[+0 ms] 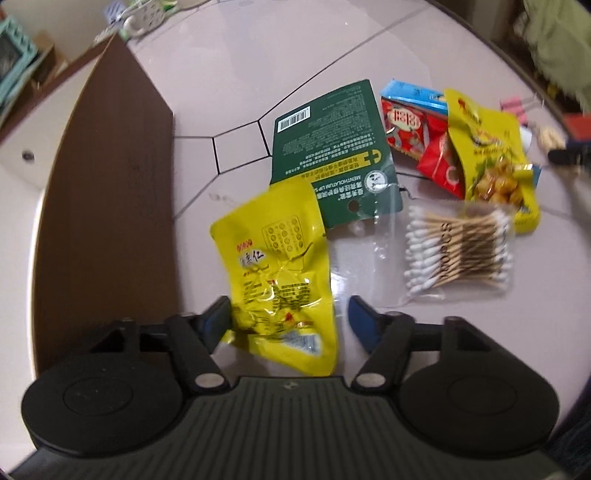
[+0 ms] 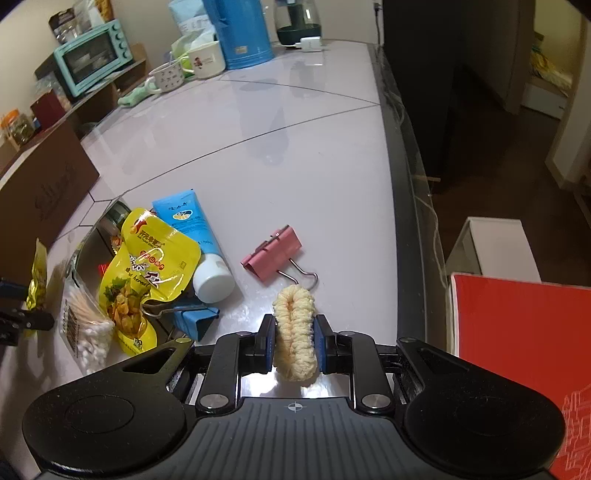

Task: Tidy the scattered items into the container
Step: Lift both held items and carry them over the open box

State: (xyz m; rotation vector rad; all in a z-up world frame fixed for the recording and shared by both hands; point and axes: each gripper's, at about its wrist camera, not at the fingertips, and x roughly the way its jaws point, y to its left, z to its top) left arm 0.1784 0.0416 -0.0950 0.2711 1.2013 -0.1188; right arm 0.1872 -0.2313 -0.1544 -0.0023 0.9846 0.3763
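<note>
My left gripper (image 1: 288, 314) is open; a crumpled yellow snack packet (image 1: 280, 280) lies between its blue fingers, touching the left one. The brown box (image 1: 103, 206) stands to its left. My right gripper (image 2: 294, 341) is shut on a cream knitted scrunchie (image 2: 295, 332) just above the table. Scattered on the table are a green lip-balm card (image 1: 332, 155), a cotton swab bag (image 1: 458, 251), a yellow chestnut pouch (image 2: 147, 273), red packets (image 1: 417, 136), a blue tube (image 2: 195, 232), a pink binder clip (image 2: 275, 251) and a blue binder clip (image 2: 195, 317).
The table edge (image 2: 410, 206) runs along the right, with a red book (image 2: 517, 350) and white stool beyond. Mugs (image 2: 184, 66), a blue flask (image 2: 240, 33) and a teal oven (image 2: 92, 55) stand at the far end.
</note>
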